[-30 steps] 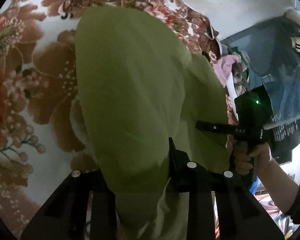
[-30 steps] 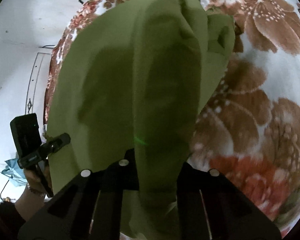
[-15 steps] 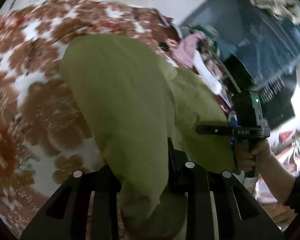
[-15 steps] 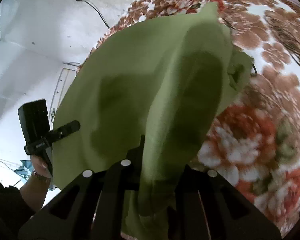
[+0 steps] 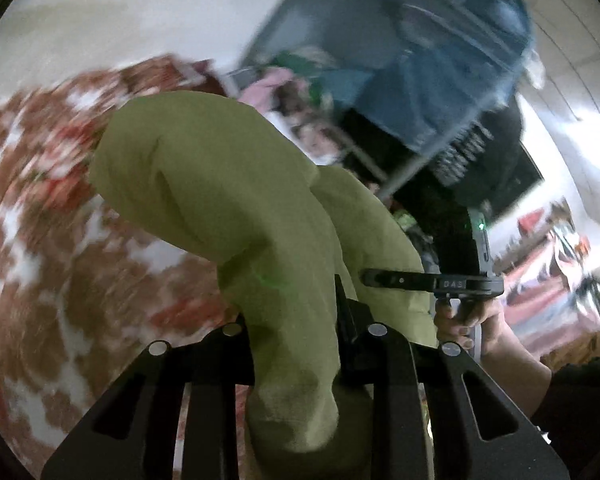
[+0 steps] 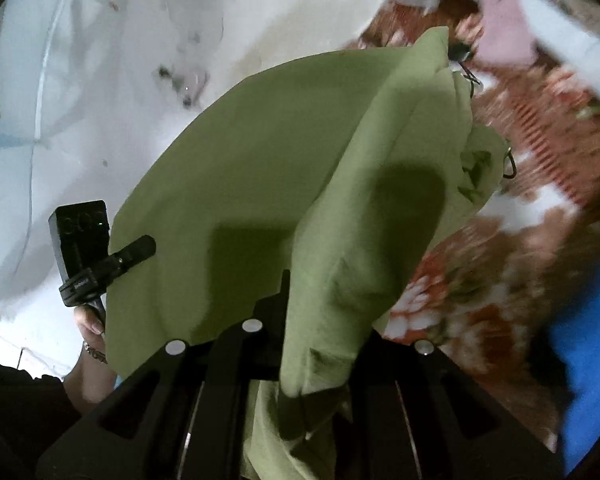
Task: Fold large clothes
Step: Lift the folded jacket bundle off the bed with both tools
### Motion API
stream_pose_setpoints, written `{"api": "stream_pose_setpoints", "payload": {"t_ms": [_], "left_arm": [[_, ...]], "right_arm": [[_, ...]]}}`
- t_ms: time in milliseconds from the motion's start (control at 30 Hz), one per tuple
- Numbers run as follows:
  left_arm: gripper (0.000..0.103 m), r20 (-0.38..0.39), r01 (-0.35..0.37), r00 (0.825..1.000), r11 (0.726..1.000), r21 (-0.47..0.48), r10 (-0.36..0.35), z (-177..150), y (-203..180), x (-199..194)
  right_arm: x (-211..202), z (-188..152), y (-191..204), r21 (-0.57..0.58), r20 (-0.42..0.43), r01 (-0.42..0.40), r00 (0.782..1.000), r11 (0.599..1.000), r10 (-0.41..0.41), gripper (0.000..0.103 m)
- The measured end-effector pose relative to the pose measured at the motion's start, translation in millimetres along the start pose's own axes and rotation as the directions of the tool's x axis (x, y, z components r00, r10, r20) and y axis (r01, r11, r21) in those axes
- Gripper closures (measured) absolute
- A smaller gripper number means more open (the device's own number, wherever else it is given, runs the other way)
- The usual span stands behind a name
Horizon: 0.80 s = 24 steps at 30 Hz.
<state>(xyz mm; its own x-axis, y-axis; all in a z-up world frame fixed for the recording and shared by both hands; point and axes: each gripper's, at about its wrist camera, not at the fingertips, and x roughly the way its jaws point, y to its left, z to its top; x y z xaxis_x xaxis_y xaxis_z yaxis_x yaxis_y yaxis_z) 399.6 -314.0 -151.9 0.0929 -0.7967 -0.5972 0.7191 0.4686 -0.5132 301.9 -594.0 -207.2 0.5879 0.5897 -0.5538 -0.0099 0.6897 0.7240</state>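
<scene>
Lifted since the earlier frame, the green garment hangs above the floral bedspread, both the left gripper and the right gripper clamped on it

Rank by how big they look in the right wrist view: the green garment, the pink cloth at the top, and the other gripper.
1. green garment, though it hangs nearest the camera, which inflates it.
2 and 3. pink cloth and left gripper look alike; the cloth is blurred, so unranked.
</scene>
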Motion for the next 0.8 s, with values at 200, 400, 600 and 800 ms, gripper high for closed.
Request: {"api": "stream_pose_setpoints", "payload": {"t_ms": [200,400,600,800], "left_arm": [[0.08,-0.066,0.2,0.979,0.964,0.175,-0.191,73.5,-115.2,52.5],[0.08,-0.2,0.452,0.89,0.853,0.261,-0.41,105.6,-215.9,135.7],[0.08,-0.316,0.638,0.763,0.736,0.227,-0.564,118.0,-278.1,214.2],[0.08,-0.346,0.729,0.625,0.681,-0.063,-0.7,94.3,-249.3,326.1]], "right_arm": [[-158.7,-8.6,3.0,0.069,0.206,0.099,0.972,0.993,-0.111,0.095],[-301.7,-41.3,12.5,0.171,0.332,0.304,0.878,0.937,-0.345,0.095],[-367.3,-69.6,3.4,0.296,0.376,0.417,0.776,0.86,-0.506,0.095],[-376.3,-82.3,-56.1,0.4,0.338,0.45,0.737,0.799,-0.585,0.095]]}}
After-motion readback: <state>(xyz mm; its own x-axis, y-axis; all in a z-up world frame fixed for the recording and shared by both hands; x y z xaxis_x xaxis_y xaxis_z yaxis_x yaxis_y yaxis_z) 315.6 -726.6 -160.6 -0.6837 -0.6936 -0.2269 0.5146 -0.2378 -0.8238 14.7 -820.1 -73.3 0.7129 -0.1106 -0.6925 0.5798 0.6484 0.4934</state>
